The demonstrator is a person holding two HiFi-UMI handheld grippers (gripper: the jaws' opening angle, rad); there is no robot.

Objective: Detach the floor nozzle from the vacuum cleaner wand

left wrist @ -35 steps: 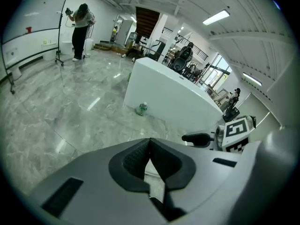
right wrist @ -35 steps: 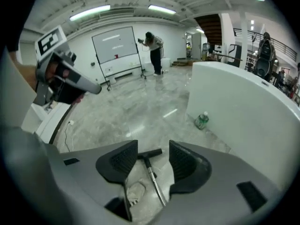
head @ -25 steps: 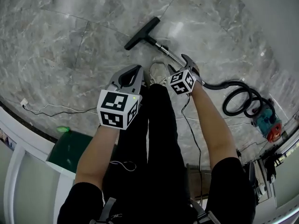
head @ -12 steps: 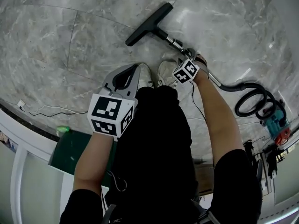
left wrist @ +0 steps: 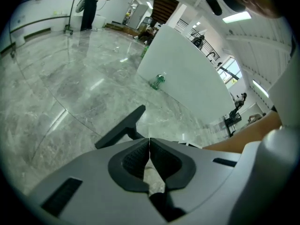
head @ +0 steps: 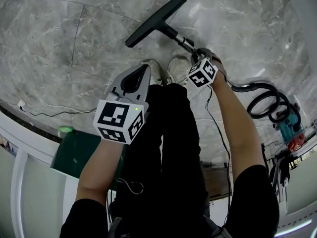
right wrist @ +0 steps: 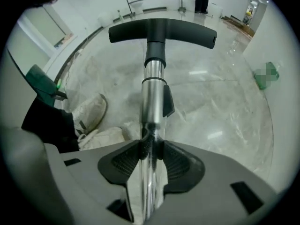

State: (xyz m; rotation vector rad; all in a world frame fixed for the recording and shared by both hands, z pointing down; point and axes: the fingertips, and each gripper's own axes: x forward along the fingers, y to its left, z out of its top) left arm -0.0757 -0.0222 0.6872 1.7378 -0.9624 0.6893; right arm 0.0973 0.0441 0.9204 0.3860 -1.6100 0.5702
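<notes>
The black floor nozzle [head: 154, 20] lies on the marble floor, still joined to the chrome wand [head: 181, 40]. In the right gripper view the nozzle [right wrist: 161, 32] is a crossbar straight ahead, and the wand [right wrist: 153, 95] runs back between the jaws. My right gripper [head: 196, 53] points down over the wand, its jaws closing with the pads against the tube on both sides [right wrist: 152, 146]. My left gripper [head: 140, 72] hovers left of the wand, shut and empty [left wrist: 149, 148]; the nozzle [left wrist: 119, 128] shows just beyond its tips.
A black hose [head: 265, 103] coils to the teal and orange vacuum body [head: 291, 133] at the right. White shoes [head: 174, 68] and black trouser legs stand beside the wand. A green bin [head: 74, 157], a white cable [head: 49, 114] and a white ledge lie to the left.
Both grippers have dropped toward the floor. The right gripper's jaws, wide open a second ago, have come in onto the chrome wand. The left gripper stays shut.
</notes>
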